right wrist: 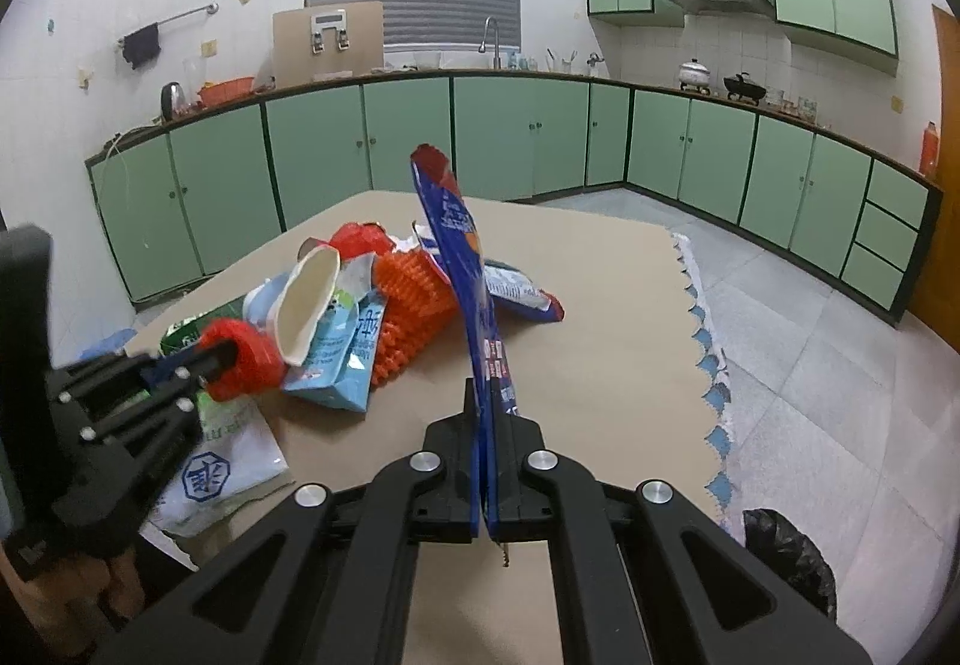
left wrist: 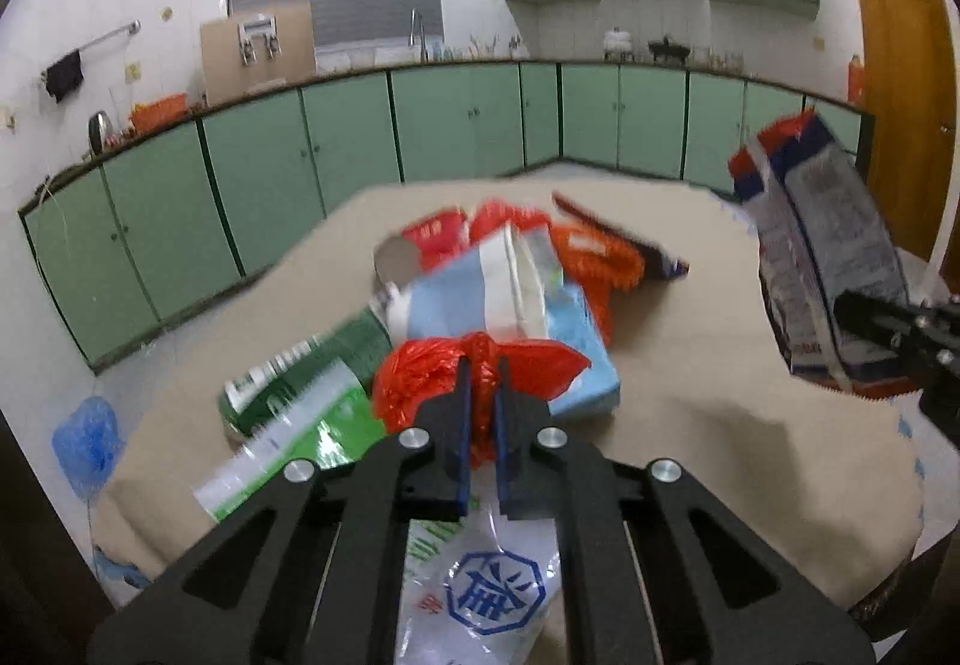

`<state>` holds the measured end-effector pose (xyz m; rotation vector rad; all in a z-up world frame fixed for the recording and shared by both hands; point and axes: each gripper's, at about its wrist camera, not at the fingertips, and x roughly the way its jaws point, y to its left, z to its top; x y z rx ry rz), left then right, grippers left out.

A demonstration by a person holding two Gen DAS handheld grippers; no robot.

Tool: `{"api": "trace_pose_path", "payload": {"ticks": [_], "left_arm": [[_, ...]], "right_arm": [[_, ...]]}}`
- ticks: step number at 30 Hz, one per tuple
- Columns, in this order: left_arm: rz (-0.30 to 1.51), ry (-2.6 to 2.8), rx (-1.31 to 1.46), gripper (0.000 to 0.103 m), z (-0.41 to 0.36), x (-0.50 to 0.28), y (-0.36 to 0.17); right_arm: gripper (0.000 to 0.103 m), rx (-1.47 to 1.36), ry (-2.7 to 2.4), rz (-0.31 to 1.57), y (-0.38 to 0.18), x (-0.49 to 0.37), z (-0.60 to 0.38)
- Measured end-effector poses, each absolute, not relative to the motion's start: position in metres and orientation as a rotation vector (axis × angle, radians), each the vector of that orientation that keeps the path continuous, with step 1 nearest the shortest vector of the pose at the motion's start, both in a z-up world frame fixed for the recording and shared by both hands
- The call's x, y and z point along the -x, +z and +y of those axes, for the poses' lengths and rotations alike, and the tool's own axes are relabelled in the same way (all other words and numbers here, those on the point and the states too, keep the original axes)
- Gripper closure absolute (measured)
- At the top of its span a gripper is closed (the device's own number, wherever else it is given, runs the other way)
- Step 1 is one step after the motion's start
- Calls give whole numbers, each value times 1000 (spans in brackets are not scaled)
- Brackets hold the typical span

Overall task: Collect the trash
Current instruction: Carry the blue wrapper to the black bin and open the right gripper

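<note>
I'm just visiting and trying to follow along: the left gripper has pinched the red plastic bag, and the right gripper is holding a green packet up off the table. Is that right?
Not quite. The packet in the right gripper is blue, not green: a blue snack wrapper with a red top edge, as the right wrist view shows. The rest holds: the left gripper is pinched on the red plastic bag, and the wrapper is held up above the table.

Even, cool indoor light fills a kitchen bent by fisheye curvature and dark corner vignetting, with motion blur smearing the trash pile (left wrist: pixel 492 281) in the left wrist view and a soft shadow on the table (left wrist: pixel 708 425).
</note>
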<state>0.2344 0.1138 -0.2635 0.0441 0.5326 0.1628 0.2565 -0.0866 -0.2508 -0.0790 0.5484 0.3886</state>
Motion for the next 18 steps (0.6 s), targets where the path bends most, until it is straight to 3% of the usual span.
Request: {"api": "trace_pose_path", "payload": {"ticks": [8, 18], "left_arm": [[447, 111, -53, 100, 99, -216, -221], [372, -112, -67, 100, 10, -201, -183]], "right_arm": [[101, 49, 349, 511, -223, -236, -121], [101, 9, 213, 499, -202, -204, -203]]}}
